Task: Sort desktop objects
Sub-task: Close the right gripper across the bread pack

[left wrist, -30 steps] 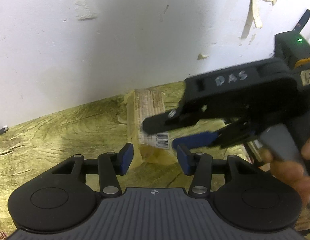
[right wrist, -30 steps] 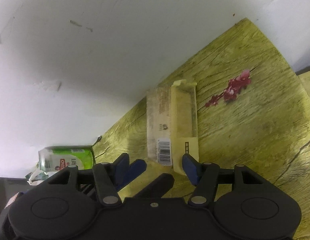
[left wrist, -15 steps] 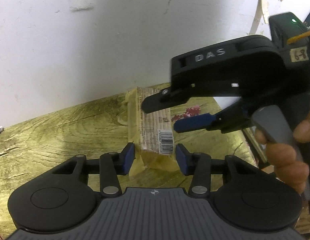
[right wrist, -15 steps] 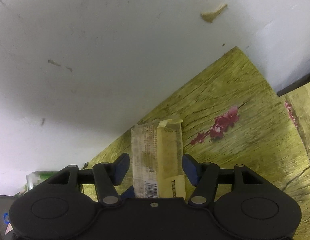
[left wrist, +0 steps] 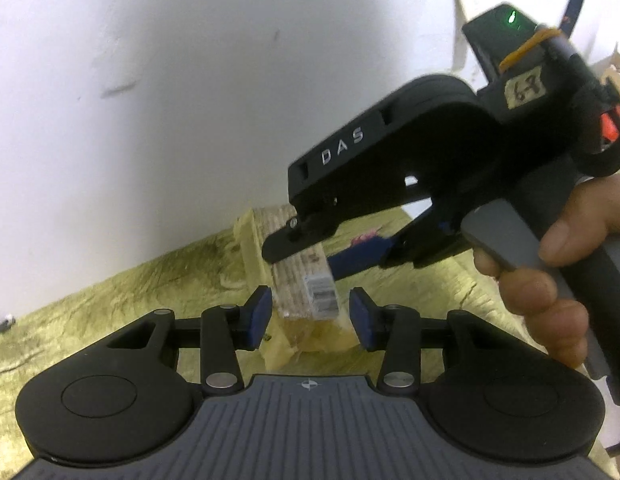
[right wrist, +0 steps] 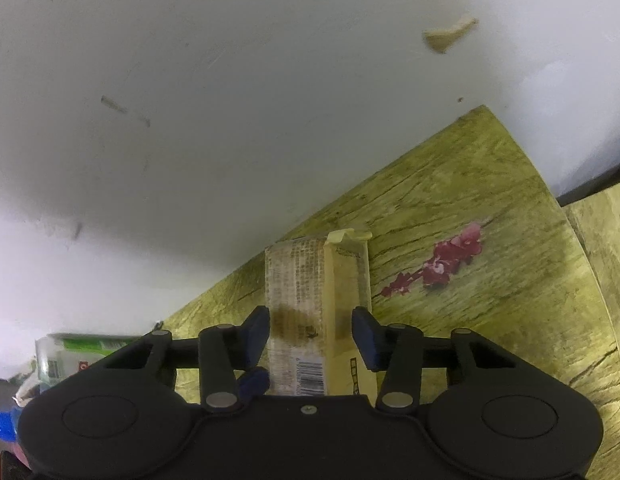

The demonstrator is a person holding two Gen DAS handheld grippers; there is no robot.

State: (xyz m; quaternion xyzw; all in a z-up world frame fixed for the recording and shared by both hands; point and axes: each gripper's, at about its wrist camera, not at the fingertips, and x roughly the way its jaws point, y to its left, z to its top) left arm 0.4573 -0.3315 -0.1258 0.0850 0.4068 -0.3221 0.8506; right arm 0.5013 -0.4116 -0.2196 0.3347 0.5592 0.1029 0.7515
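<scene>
- Left gripper (left wrist: 308, 314): at 6 o'clock of the left wrist view, angled down at the table (left wrist: 109, 312); blue pads (left wrist: 257, 318) clenched on the near end of the packet (left wrist: 301, 280), though contact on the 3 o'clock side seems to fall on the loose wrapper flap only.
- Right gripper (right wrist: 310, 334): at 6 o'clock of the right wrist view, jaws closing, with the same packet between them; both blue pads set against its long edges, so grasping it.
- Seen from the left wrist: right gripper entering from 2 o'clock, held by a hand (left wrist: 550, 264) at 3 o'clock, one finger above the packet and one blue pad beside it.
- Packet: long, tan and pale yellow, barcode at the near end; placed at the centre of both views, far end towards 12 o'clock and close to the white wall (right wrist: 229, 120). Resting on the table or lifted: cannot tell.
- Table: yellow-green wood grain, with a red flower print (right wrist: 442, 266) at 2 o'clock of the packet, apart from it.
- Green-labelled container (right wrist: 81, 346): at 9 o'clock of the right gripper, by the wall, well apart from the packet.
- Scrap of tape (right wrist: 450, 34): on the wall at 1 o'clock.
</scene>
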